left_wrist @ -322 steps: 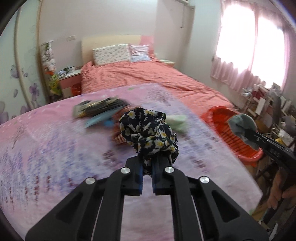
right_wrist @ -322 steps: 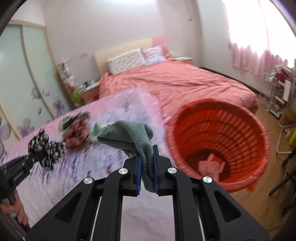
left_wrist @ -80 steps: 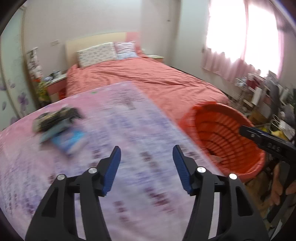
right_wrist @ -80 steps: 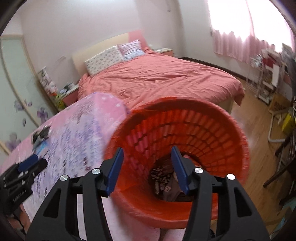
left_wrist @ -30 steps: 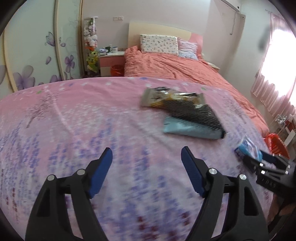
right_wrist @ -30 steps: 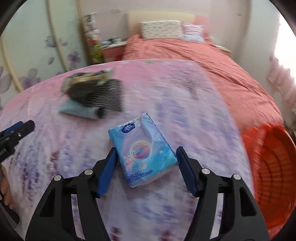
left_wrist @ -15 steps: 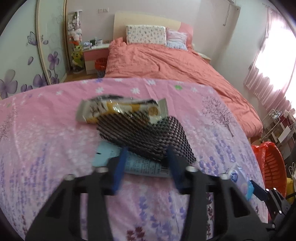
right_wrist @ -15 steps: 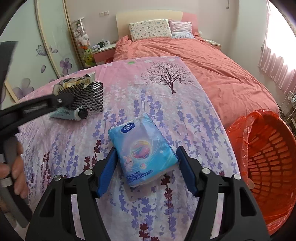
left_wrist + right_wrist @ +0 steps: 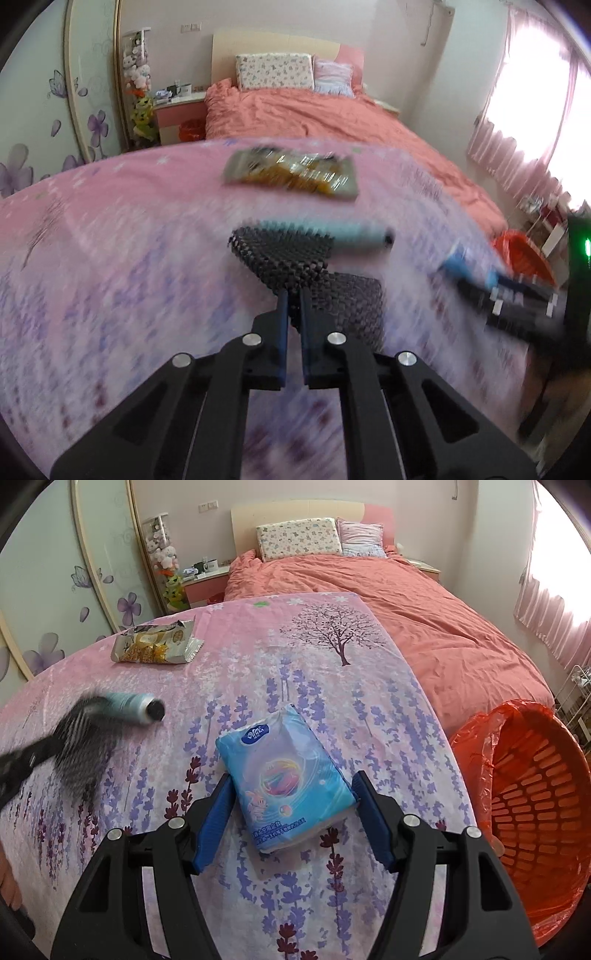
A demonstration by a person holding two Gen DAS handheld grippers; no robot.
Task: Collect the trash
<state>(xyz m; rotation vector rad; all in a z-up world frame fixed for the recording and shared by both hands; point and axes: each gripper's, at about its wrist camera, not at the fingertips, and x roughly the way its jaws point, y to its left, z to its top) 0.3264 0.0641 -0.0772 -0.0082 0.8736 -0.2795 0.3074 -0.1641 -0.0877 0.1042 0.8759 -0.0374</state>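
Now the left gripper (image 9: 291, 299) is clamped on the black mesh sleeve (image 9: 295, 258) near the middle of the bedspread (image 9: 388, 701); carrying it to the orange basket (image 9: 535, 794) off the right edge looks next. Angled downward, the right gripper (image 9: 291, 812) stands open astride the blue tissue pack (image 9: 284, 775), unpinched.
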